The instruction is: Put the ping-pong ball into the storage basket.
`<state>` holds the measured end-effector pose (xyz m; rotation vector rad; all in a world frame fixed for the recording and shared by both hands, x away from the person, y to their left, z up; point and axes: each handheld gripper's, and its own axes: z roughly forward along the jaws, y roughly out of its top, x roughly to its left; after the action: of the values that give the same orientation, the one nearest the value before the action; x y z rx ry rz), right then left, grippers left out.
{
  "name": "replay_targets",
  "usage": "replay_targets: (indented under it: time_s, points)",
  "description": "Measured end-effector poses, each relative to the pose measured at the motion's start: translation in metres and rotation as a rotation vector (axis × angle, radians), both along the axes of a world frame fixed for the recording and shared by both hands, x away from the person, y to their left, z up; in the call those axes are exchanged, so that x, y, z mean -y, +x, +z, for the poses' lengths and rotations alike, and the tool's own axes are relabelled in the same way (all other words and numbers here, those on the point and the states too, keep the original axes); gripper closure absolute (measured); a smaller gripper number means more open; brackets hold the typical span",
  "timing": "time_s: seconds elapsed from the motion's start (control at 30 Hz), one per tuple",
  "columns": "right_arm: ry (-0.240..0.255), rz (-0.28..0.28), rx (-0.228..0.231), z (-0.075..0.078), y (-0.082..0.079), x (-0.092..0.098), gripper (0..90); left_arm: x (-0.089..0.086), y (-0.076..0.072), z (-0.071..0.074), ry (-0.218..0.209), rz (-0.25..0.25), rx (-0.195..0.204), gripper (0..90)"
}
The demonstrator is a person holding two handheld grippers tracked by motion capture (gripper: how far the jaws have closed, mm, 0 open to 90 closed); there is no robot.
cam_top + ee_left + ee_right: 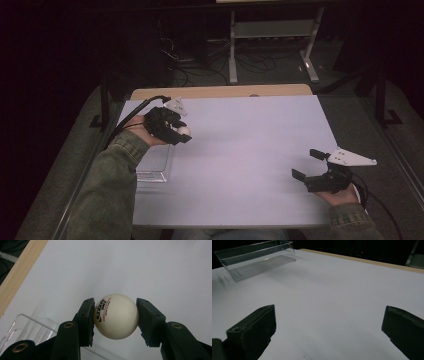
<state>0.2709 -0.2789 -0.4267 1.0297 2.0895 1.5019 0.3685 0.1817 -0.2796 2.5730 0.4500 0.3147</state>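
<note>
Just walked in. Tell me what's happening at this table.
A person sits at a white table with a handheld gripper in each hand. The left gripper is shut on a white ping-pong ball with printed lettering, held off the table surface beside a clear plastic tray at the table's left edge. The right gripper is open with nothing between its jaws, low over the right side of the table. The tray looks empty.

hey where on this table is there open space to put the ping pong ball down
Most of the white table top is bare: the wide middle stretch between the clear tray at the left edge and the open right tongs, and the far strip toward the wooden edge. It is crowded only at the left, where the left tongs hold the ball by the tray.
</note>
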Motion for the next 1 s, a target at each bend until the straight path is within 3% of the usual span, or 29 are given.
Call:
replay_targets:
  time_s: [1.0]
  points:
    - [-0.008, -0.009, -0.002, -0.001, 0.000, -0.001, 0.0, -0.050, -0.007, -0.010, -0.017, 0.101, -0.011, 51.3]
